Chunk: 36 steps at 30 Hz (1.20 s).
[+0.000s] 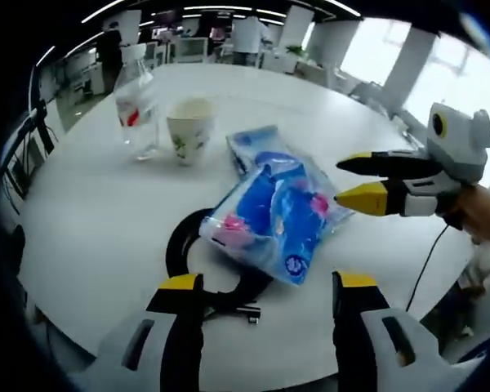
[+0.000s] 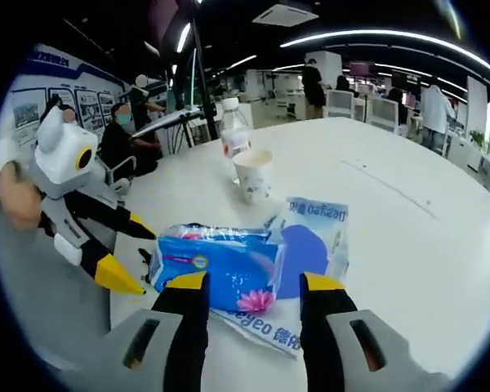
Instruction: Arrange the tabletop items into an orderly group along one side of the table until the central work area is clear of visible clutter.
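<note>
White table [image 1: 90, 229] carries a blue pack [image 1: 273, 216] at frame centre, cup [image 1: 189, 129] and bottle [image 1: 136, 106] upper left; left gripper [image 1: 265, 286] and right gripper [image 2: 249, 286] both gape, holding nothing.

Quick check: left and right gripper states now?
Left gripper: open, holding nothing, over the blue tissue pack.
Right gripper: open, empty, jaws either side of the pack's edge.

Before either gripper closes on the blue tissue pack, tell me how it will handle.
The blue tissue pack looks soft and plump in its glossy film, so it would probably squash under the jaws and feel light for its bulk. The shiny wrap may slip. It lies partly over a flat blue packet and a black cable, so pushing might drag those along.
</note>
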Each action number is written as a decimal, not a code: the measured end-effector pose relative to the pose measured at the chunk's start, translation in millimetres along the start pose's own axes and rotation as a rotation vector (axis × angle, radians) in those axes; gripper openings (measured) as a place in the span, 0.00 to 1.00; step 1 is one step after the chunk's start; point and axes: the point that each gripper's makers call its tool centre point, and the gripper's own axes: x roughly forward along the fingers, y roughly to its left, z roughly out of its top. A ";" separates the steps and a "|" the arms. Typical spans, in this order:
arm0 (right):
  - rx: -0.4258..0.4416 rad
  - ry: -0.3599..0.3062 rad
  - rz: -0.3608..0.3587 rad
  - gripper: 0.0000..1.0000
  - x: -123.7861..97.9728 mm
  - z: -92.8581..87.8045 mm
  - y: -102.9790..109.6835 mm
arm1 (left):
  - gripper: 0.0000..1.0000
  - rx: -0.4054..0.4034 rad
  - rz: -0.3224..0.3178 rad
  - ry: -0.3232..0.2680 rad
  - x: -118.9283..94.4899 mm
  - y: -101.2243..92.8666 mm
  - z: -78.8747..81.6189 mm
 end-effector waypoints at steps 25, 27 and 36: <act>-0.057 0.022 0.020 0.36 32.5 9.3 -12.4 | 0.48 -0.180 -0.012 -0.027 8.2 -18.3 0.6; -0.086 0.054 0.017 0.36 40.6 2.1 -25.1 | 0.47 -0.202 -0.005 -0.036 10.9 -20.8 4.0; -0.103 0.124 0.098 0.35 47.2 -19.1 -8.7 | 0.44 -0.284 0.052 -0.015 26.3 -5.1 3.7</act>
